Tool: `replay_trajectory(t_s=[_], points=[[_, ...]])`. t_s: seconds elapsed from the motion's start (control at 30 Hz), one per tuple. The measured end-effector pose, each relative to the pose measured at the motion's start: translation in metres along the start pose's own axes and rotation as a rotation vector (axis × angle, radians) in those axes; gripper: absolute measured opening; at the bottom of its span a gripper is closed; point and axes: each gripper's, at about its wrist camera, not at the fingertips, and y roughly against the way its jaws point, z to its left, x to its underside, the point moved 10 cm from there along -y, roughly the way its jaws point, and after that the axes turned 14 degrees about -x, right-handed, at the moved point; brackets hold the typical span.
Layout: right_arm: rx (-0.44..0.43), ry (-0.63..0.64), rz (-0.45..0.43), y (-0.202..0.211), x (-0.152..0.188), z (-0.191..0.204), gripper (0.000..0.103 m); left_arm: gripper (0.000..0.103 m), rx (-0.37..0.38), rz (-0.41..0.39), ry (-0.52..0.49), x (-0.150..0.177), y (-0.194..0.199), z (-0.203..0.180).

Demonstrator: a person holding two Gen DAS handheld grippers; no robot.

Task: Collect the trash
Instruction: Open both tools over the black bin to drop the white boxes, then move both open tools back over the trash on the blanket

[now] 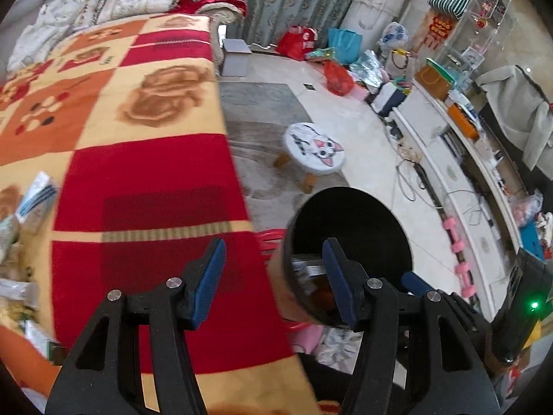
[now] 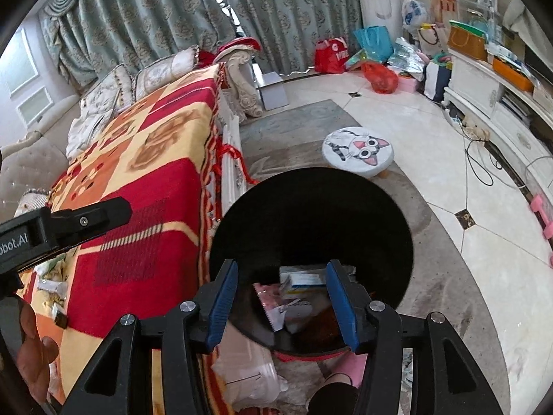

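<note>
**Trash: loose wrappers and packets, part on table, part binned**

Trash, table lot [image 1: 24,214]: crumpled paper, small packets and wrappers lie along the left edge of the blanket-covered table [image 1: 148,180]; the same lot shows at the near left corner in the right wrist view [image 2: 52,287]. Blurred; individual pieces cannot be told apart. Judged light, soft and crushable, some film-like and likely slippery. Best taken by pinching a raised fold or a packet's edge, not a flat face lying tight on the cloth.

Left gripper [image 1: 273,280]: jaws apart, nothing between them; it hangs over the table's right edge, one finger over red cloth, the other in front of the bin.

Bin [image 2: 311,242]: black, round, open-topped, on the floor just beside the table's right edge. Holds trash already collected [image 2: 293,297]: a pink saw-edged wrapper, small white-and-blue cartons, paper scraps. Stiff wall; needs no handling.

Right gripper [image 2: 281,304]: jaws apart and empty, poised above the bin's mouth.

Cat-face stool [image 2: 357,150]: on the floor beyond the bin, well apart from it. Not trash.
</note>
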Motion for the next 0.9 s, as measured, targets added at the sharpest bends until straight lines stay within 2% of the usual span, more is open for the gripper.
replay_trajectory(t_s=[0.27, 0.47, 0.53, 0.57, 0.63, 0.9], points=[[-0.033, 0.039, 0.018, -0.005, 0.004, 0.039, 0.051, 0.057, -0.07, -0.037, 0.022, 0.004, 0.021, 0.046], [-0.069, 0.086, 0.04, -0.011, 0.009, 0.081, 0.053, 0.057, -0.122, -0.051, 0.059, 0.011, 0.037, 0.094], [-0.089, 0.099, 0.044, -0.013, 0.011, 0.095, 0.07, 0.057, -0.136, -0.056, 0.075, 0.014, 0.041, 0.112], [-0.101, 0.107, 0.042, -0.014, 0.012, 0.103, 0.072, 0.057, -0.142, -0.056, 0.081, 0.015, 0.044, 0.121], [-0.113, 0.13, 0.049, -0.018, 0.014, 0.119, 0.072, 0.057, -0.155, -0.054, 0.089, 0.018, 0.047, 0.137], [-0.188, 0.216, 0.12, -0.046, 0.033, 0.185, 0.072, 0.057, -0.265, -0.044, 0.154, 0.037, 0.059, 0.237]])
